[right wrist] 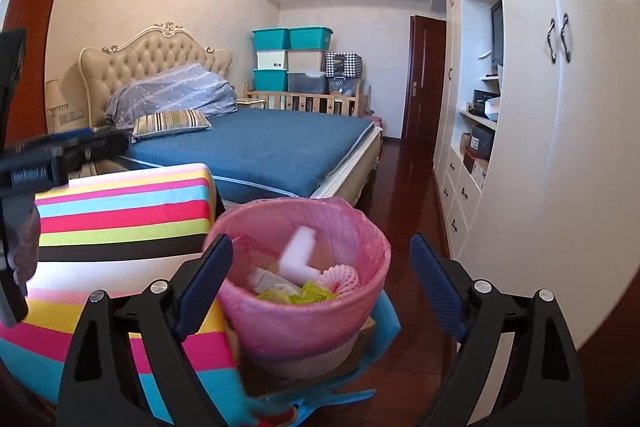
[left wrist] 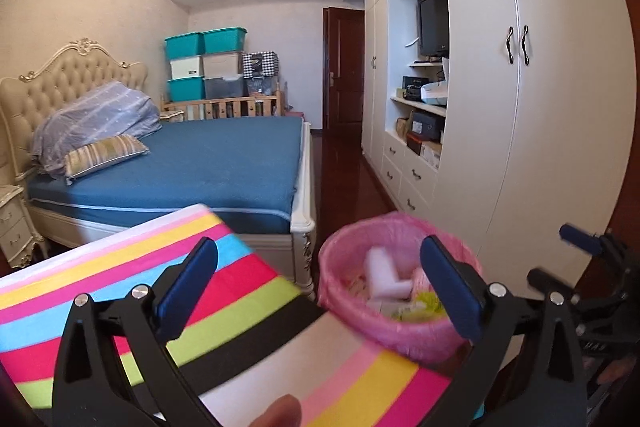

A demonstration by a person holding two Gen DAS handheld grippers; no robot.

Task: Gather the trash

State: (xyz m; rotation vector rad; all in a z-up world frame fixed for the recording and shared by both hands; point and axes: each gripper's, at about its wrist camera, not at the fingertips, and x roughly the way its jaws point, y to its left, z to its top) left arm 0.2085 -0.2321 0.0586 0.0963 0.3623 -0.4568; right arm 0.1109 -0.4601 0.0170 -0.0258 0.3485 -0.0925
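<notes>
Pink-lined trash bin [right wrist: 304,267] sits lower centre of the right wrist view, lower right of centre in the left wrist view [left wrist: 396,283]. Inside: white L-shaped foam piece [right wrist: 298,253], yellow-green wrappers [right wrist: 308,293], a pink round ribbed item [right wrist: 342,277]; the rest of the contents are too blurred to name. Bin base is hidden behind my right tongs [right wrist: 320,287], which are spread wide, nothing between them. Left tongs [left wrist: 316,291] also spread, empty; the bin's right side is cut off by one finger. Striped cloth on the tabletop [left wrist: 120,267] fills the lower left, edges motion-blurred. Something blue [right wrist: 388,311] under the bin, can't identify it. Blue bed [left wrist: 224,163] behind, white wardrobe [left wrist: 540,107] on the right.
</notes>
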